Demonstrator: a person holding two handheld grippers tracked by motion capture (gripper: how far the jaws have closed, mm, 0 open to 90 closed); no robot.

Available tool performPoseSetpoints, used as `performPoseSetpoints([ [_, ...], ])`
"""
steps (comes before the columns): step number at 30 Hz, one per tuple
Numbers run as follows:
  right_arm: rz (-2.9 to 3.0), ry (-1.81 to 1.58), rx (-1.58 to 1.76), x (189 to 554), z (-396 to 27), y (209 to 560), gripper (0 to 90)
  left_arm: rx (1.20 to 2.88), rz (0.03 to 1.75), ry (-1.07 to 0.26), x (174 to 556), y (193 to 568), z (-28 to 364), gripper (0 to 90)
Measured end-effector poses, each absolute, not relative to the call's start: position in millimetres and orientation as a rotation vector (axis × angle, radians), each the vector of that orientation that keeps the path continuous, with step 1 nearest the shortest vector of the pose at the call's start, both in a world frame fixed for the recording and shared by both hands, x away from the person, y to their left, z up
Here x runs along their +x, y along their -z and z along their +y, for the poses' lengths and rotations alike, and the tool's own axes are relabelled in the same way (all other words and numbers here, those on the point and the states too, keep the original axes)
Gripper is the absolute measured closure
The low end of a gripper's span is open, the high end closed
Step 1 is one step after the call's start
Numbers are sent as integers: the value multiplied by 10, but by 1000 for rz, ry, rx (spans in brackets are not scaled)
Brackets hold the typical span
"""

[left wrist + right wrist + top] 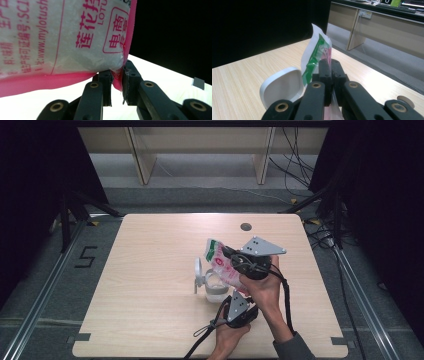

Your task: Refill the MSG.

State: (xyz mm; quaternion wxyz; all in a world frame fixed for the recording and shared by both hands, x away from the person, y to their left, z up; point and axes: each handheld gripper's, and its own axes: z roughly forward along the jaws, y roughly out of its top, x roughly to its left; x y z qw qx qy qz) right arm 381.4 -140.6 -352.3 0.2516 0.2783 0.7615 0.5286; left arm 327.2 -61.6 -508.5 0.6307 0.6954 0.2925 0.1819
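So I've got a pink and white bag (221, 262) of something white and grainy pinched from both ends, tilted over a clear container (216, 287) that sits on the tabletop (150, 270). My right gripper (331, 75) has its jaws pressed together on the bag's edge; just past those jaws the green and white end of the bag sticks up, and down to their left is the container's white flip lid (283, 87), standing open. My left gripper (116, 82) has its jaws nipping the pink sealed corner of the bag, with the printed body of the bag hanging above and to the left of them. From the high view, my left gripper (239, 311) sits just below the container, and my right gripper (248, 262) is up beside the bag with its grey plate on top. Looks like there's some white stuff inside the container, though I can't tell how much.
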Motion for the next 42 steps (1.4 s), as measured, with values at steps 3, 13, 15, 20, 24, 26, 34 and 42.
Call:
performPoseSetpoints([
  [3, 2072, -1447, 761, 3819, -1392, 3516, 900, 1594, 675, -419, 3271, 5076, -604, 790],
  [13, 2074, -1451, 774, 3833, -1370, 3529, 900, 1584, 682, -409, 3279, 5084, -603, 790],
  [15, 2086, -1457, 769, 3843, -1366, 3529, 900, 1585, 688, -412, 3280, 5081, -600, 790],
  [20, 2081, -1457, 777, 3853, -1348, 3533, 900, 1576, 686, -407, 3291, 5081, -597, 791],
  [24, 2082, -1457, 773, 3858, -1344, 3532, 900, 1576, 685, -406, 3290, 5080, -594, 790],
  [26, 2083, -1460, 770, 3860, -1347, 3530, 900, 1575, 684, -408, 3289, 5080, -594, 790],
  [34, 2081, -1480, 769, 3864, -1367, 3525, 900, 1586, 691, -415, 3274, 5075, -590, 790],
  [42, 2073, -1478, 787, 3848, -1369, 3519, 900, 1577, 684, -415, 3267, 5075, -593, 790],
])
